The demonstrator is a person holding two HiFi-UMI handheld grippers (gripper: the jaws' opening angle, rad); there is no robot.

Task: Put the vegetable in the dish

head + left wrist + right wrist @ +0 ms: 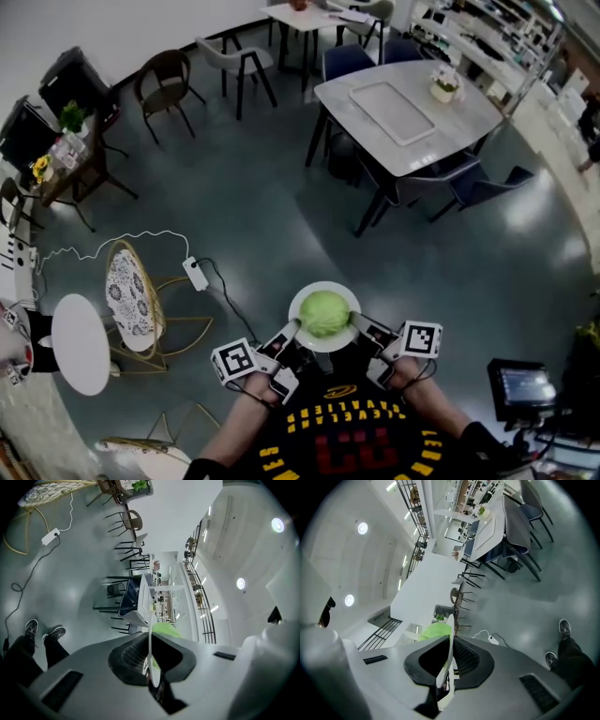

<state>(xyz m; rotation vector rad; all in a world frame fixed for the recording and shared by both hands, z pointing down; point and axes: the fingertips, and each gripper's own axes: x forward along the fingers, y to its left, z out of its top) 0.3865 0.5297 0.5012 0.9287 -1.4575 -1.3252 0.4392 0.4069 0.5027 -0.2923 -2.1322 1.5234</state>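
A green leafy vegetable [325, 313] lies in a round white dish [298, 302], which hangs in the air above the grey floor in front of the person. My left gripper [289, 330] is shut on the dish's left rim, and my right gripper [361, 328] is shut on its right rim. In the left gripper view the dish [150, 634] shows edge-on between the jaws of the left gripper [151, 665], with the vegetable [166, 630] just beyond. The right gripper view shows the same: the dish [449, 644] edge-on in the right gripper [446, 667], the vegetable [435, 631] behind it.
A grey table [469, 117] with dark chairs stands ahead to the right. A power strip [195, 273] with its cable lies on the floor at the left, beside a patterned chair [127, 291] and a white round stool [80, 342]. A small monitor [518, 384] sits at the right.
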